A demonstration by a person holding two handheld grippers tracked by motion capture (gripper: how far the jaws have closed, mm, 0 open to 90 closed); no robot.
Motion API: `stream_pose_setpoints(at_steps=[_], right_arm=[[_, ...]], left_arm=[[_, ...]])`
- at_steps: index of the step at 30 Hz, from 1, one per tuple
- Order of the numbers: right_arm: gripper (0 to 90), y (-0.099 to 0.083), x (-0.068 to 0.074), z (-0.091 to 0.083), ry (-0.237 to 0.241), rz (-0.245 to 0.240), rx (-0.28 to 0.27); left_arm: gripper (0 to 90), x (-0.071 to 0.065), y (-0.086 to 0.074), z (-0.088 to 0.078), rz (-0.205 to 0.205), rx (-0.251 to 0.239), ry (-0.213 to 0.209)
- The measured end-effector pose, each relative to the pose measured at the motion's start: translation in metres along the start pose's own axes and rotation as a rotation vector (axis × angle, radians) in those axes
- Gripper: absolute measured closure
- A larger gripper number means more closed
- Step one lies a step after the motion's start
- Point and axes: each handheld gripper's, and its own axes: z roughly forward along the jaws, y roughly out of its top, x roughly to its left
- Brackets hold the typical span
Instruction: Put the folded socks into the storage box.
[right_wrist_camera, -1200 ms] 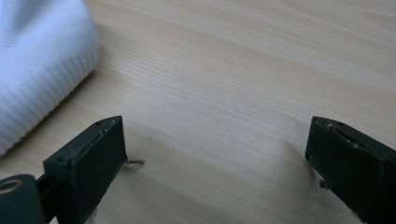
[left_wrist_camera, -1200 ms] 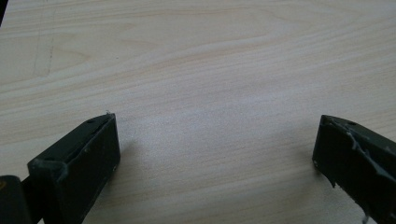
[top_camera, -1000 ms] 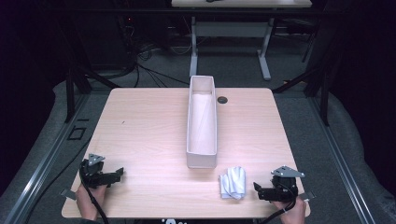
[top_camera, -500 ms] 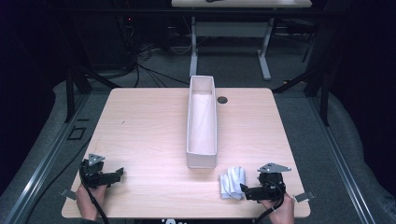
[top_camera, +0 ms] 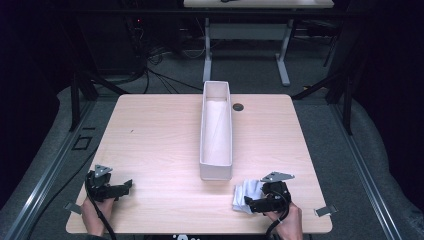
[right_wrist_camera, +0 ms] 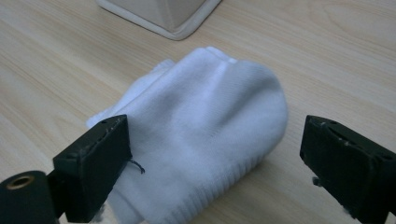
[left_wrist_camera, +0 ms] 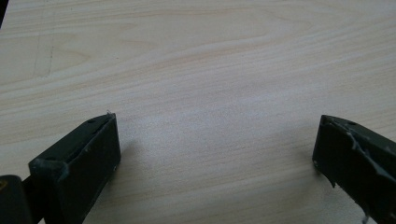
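White sock bundle [top_camera: 246, 195] lies flat on the table, near front edge, right of centre, just off the near right corner of the long white bin [top_camera: 216, 131]. Folded or rolled (can't tell which), ribbed knit, rounded end up in the right gripper view [right_wrist_camera: 205, 126]. Bin is narrow, open-topped, running lengthwise away from the person.

Each black claw [top_camera: 248, 204] — blocky jaws, grey three-cornered plate, trailing black cable.
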Motion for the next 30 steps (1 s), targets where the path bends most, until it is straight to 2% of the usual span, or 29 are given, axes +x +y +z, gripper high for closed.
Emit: stream_pose_setpoints(at_steps=[7,9,10,14,15,22,27,30], right_arm=[[14.3,0.004,0.006,0.007,0.01,-0.019,0.035],[16.7,0.005,0.008,0.011,-0.005,-0.024,0.059],[17.3,0.005,0.008,0.012,0.003,-0.025,0.063],[19.9,0.006,0.009,0.014,-0.017,-0.024,0.072],[23.1,0.006,0.009,0.015,-0.026,-0.027,0.081],[34.2,0.007,0.009,0.016,-0.016,-0.027,0.093],[41.9,0.007,0.007,0.016,0.011,-0.017,0.092],[45.3,0.007,0.008,0.016,-0.002,-0.024,0.09]], left_arm=[[0.6,0.0,0.0,0.0,0.0,0.0,0.0],[0.6,0.0,0.0,0.0,0.0,0.0,0.0],[0.6,0.0,0.0,0.0,0.0,0.0,0.0],[0.6,0.0,0.0,0.0,0.0,0.0,0.0],[0.6,0.0,0.0,0.0,0.0,0.0,0.0],[0.7,0.0,0.0,0.0,0.0,0.0,0.0],[0.7,0.0,0.0,0.0,0.0,0.0,0.001],[0.7,0.0,0.0,0.0,0.001,-0.001,0.001]])
